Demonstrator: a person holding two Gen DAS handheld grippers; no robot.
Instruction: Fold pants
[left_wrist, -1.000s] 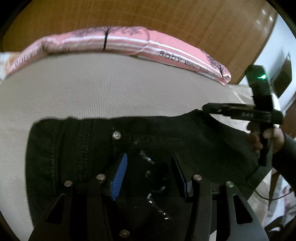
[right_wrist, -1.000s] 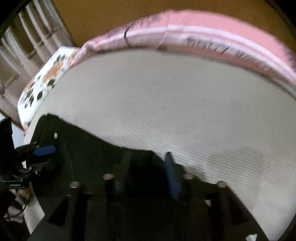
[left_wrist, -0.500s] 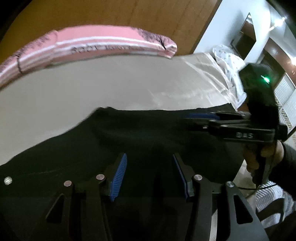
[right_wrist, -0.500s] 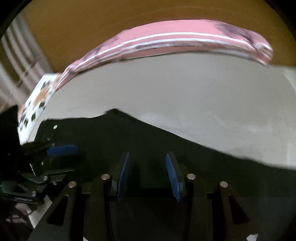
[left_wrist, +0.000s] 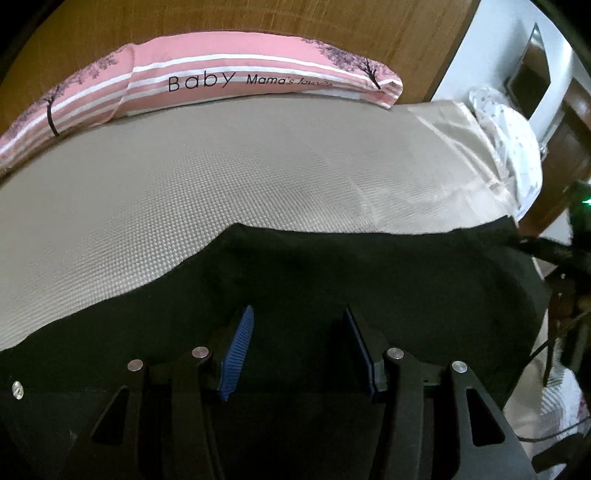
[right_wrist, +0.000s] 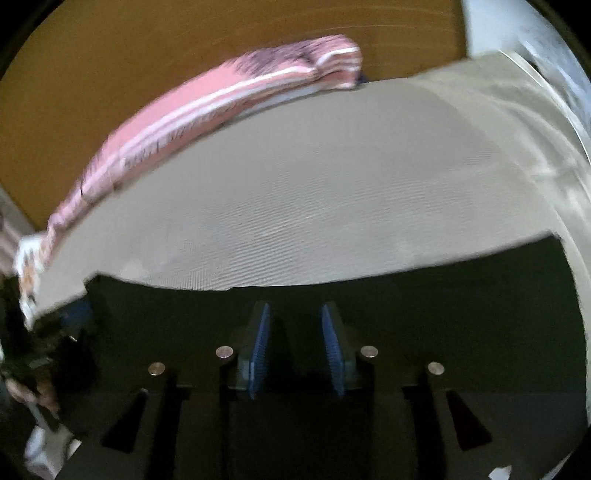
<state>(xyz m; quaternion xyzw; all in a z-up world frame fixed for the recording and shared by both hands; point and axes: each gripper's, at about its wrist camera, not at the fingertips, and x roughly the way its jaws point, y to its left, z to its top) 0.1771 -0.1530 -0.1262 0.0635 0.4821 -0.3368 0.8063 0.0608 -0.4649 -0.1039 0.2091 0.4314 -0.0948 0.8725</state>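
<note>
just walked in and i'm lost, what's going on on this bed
A person with a gripper in each hand is folding black pants spread on a beige mattress. The left gripper hangs open over the dark fabric. The right gripper is closing just above the pants, nothing visibly pinched. A pink pillow lies against the headboard.

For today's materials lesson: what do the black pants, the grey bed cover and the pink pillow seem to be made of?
Black pants: matte, soft cloth, probably denim or cotton; it sags in folds.
Grey bed cover: woven textile; a fine grid texture shows.
Pink pillow: smooth printed fabric, likely cotton, with stripes and lettering.
</note>
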